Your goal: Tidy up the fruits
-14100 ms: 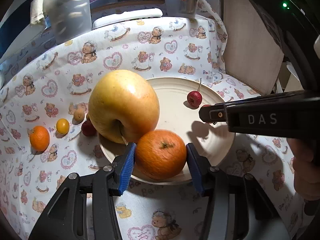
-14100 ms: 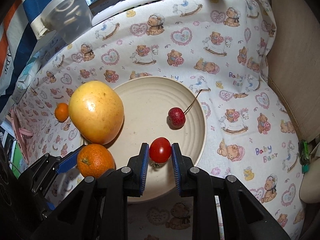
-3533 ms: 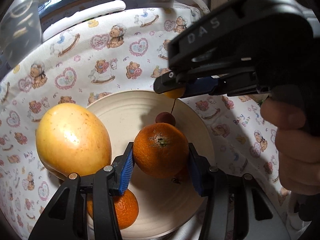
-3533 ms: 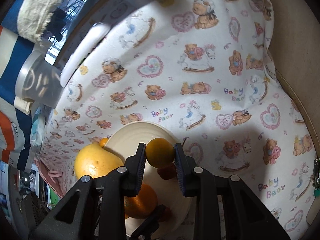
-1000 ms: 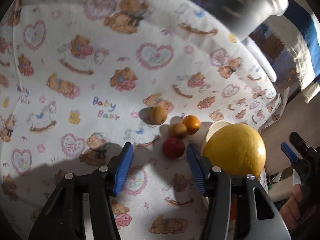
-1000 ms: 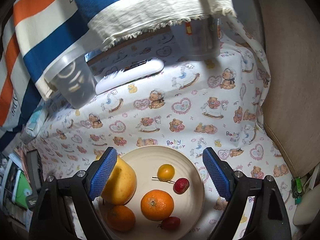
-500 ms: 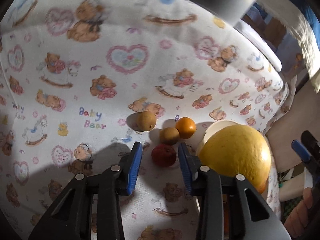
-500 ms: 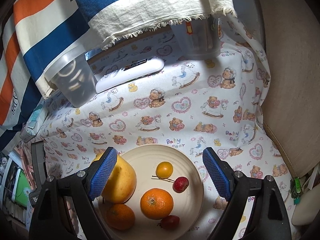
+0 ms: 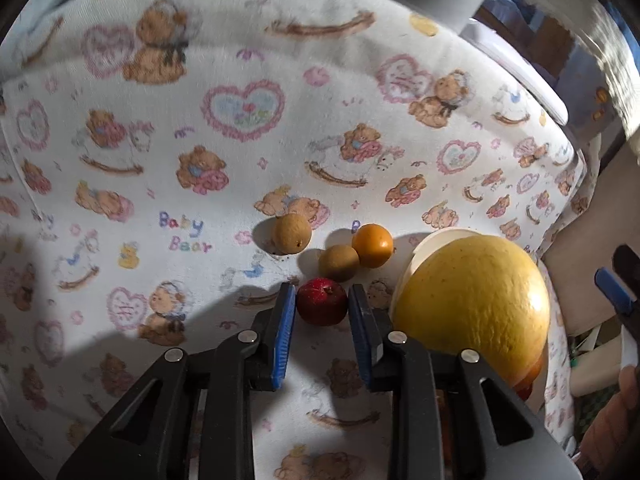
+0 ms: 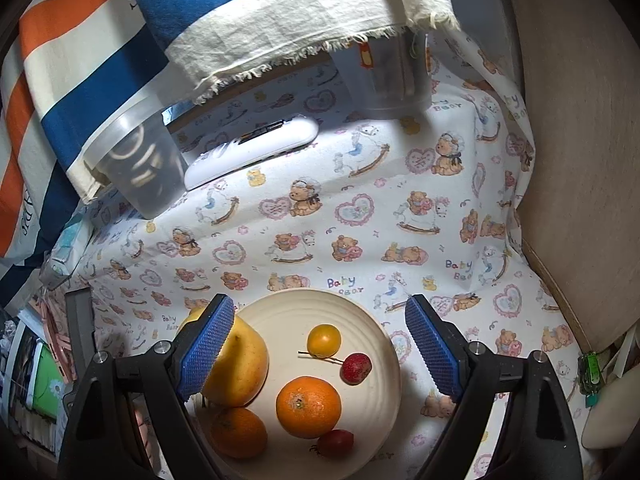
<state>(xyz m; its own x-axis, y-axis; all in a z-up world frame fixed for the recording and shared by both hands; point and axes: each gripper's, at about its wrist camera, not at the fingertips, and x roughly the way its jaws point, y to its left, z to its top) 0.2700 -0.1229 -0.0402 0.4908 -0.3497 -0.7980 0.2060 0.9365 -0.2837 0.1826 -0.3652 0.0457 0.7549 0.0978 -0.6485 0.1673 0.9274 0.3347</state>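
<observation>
- Plate (image 10: 372, 316): one, cream, ribbed.
- On the plate, right wrist view: one large yellow fruit (image 10: 240, 364), two oranges (image 10: 308, 406) (image 10: 239, 432), one small yellow-orange round fruit (image 10: 324, 340), one red stemmed berry (image 10: 356, 368), one dark red small fruit (image 10: 335, 442). Six pieces.
- Off the plate on the printed cloth (image 9: 240, 80), left wrist view: two tan-brown small fruits (image 9: 291, 233) (image 9: 338, 263), one small orange fruit (image 9: 372, 245), one dark red fruit (image 9: 321, 301). Four pieces.
- Clear plastic containers: two (image 10: 136, 176) (image 10: 396, 76).
- White flat device (image 10: 256, 150): one.
</observation>
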